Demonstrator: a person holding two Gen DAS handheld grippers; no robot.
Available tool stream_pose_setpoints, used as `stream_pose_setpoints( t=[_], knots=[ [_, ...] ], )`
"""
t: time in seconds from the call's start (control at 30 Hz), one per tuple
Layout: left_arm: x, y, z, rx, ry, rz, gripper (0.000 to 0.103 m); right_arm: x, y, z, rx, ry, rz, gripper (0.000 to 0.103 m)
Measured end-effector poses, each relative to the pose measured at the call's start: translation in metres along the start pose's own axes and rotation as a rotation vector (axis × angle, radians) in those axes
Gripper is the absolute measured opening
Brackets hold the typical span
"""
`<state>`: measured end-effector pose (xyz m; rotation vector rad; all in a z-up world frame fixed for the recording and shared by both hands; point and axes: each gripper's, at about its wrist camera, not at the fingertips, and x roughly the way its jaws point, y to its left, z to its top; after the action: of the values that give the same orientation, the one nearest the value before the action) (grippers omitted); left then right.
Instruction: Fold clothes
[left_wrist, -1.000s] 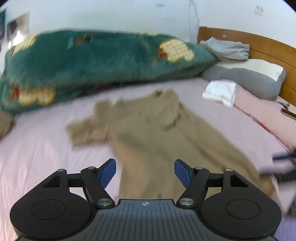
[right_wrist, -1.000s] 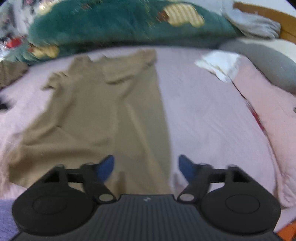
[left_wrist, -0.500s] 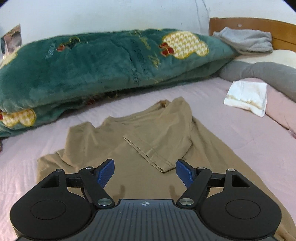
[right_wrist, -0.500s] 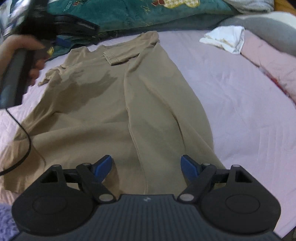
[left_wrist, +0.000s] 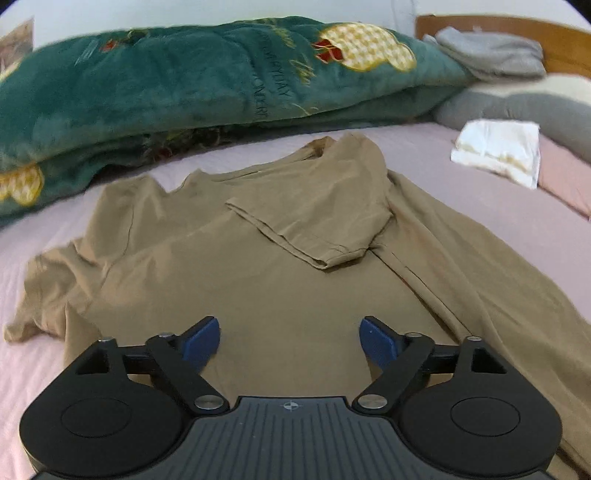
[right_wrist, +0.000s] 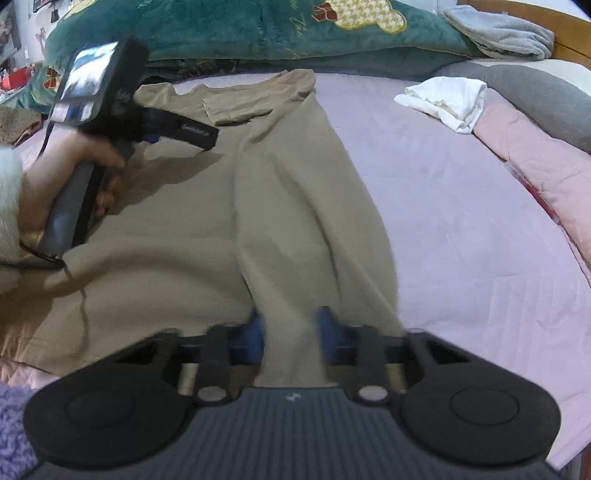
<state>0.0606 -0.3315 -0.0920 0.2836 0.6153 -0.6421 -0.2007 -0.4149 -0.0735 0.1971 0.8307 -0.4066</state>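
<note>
Below, the tan shirt lies spread on the pink bed; the right gripper has just been closing, its fingers narrowed on a raised fold at the hem. Left gripper: jaws just opening, wide, over flat cloth, gripping nothing. Only the right wrist view shows the person's hand holding the left gripper.

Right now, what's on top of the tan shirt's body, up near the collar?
One short sleeve lies folded inward across the tan shirt. What the sleeve covers, chest fabric and any print, stays hidden.
</note>
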Motion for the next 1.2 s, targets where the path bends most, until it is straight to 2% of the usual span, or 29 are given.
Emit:
stream_pose_setpoints(
  t=[0.07, 0.1, 0.17, 0.27, 0.37, 0.4, 0.47, 0.57, 0.6, 0.63, 0.73, 0.8, 0.87, 0.97, 1.03, 1.1, 1.2],
  knots=[
    [0.002, 0.004, 0.0, -0.024, 0.01, -0.014, 0.091, -0.001, -0.005, 0.002, 0.011, 0.003, -0.001, 0.016],
    [0.002, 0.004, 0.0, -0.024, 0.01, -0.016, 0.091, -0.002, -0.007, 0.005, 0.019, 0.0, -0.015, 0.005],
    [0.003, 0.003, 0.0, -0.02, 0.011, -0.012, 0.092, -0.004, -0.012, 0.009, 0.036, -0.006, -0.044, 0.004],
    [0.004, 0.002, 0.001, -0.018, 0.013, -0.013, 0.092, -0.013, -0.038, 0.021, 0.082, -0.049, -0.134, 0.004],
    [0.003, 0.003, 0.004, -0.017, 0.021, -0.019, 0.093, -0.023, -0.084, 0.03, 0.182, -0.07, -0.232, 0.003],
    [0.003, 0.003, 0.006, -0.014, 0.025, -0.02, 0.093, -0.021, -0.099, 0.031, 0.2, -0.05, -0.251, 0.004],
    [0.0, 0.002, 0.012, -0.005, 0.028, -0.023, 0.093, -0.009, -0.128, 0.027, 0.27, 0.028, -0.236, 0.005],
    [-0.004, -0.004, 0.028, 0.009, 0.005, -0.044, 0.093, -0.001, -0.151, 0.021, 0.337, 0.082, -0.227, 0.029],
    [-0.005, -0.006, 0.034, 0.006, -0.003, -0.049, 0.093, -0.004, -0.152, 0.024, 0.342, 0.073, -0.236, 0.04],
    [-0.005, -0.007, 0.042, 0.0, -0.007, -0.056, 0.093, -0.008, -0.151, 0.027, 0.347, 0.058, -0.247, 0.045],
    [0.011, -0.009, 0.07, -0.078, 0.015, -0.058, 0.093, -0.031, -0.133, 0.047, 0.311, -0.087, -0.226, 0.054],
    [0.025, -0.011, 0.086, -0.124, 0.029, -0.039, 0.093, -0.036, -0.111, 0.069, 0.215, -0.159, -0.147, 0.066],
    [0.045, -0.015, 0.1, -0.103, 0.056, 0.008, 0.093, -0.03, -0.083, 0.086, 0.09, -0.219, -0.068, 0.071],
    [0.066, -0.02, 0.116, 0.013, 0.043, 0.058, 0.093, 0.001, -0.032, 0.106, -0.128, -0.268, -0.028, 0.071],
    [0.079, -0.017, 0.127, 0.07, 0.038, 0.053, 0.093, 0.028, -0.004, 0.118, -0.251, -0.294, -0.007, 0.071],
    [0.093, -0.007, 0.136, 0.079, 0.049, 0.031, 0.092, 0.057, 0.022, 0.131, -0.347, -0.317, 0.007, 0.071],
    [0.115, 0.014, 0.147, 0.059, 0.091, -0.01, 0.091, 0.096, 0.052, 0.156, -0.396, -0.348, 0.026, 0.071]
  ],
)
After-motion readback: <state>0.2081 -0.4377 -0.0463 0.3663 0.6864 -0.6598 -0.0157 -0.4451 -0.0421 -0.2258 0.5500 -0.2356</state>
